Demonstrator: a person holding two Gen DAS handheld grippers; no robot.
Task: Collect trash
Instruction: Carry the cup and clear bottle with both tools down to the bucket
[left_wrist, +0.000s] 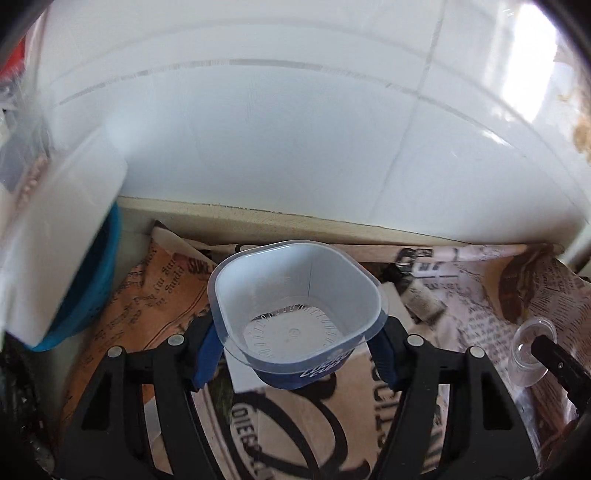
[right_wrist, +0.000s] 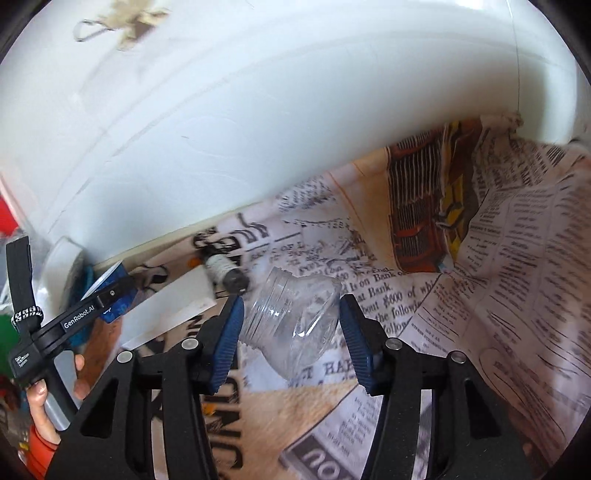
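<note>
Your left gripper (left_wrist: 297, 354) squeezes the empty blue tub (left_wrist: 297, 314) with its fingers, lifted off the newspaper-covered surface (left_wrist: 147, 295) so it can go in the trash, while your right gripper (right_wrist: 291, 332) pinches the clear cup (right_wrist: 295, 321).

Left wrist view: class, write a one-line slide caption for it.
Left gripper jaws clamp an empty blue-and-white square plastic cup above a newspaper-print cloth, before a white tiled wall.
</note>
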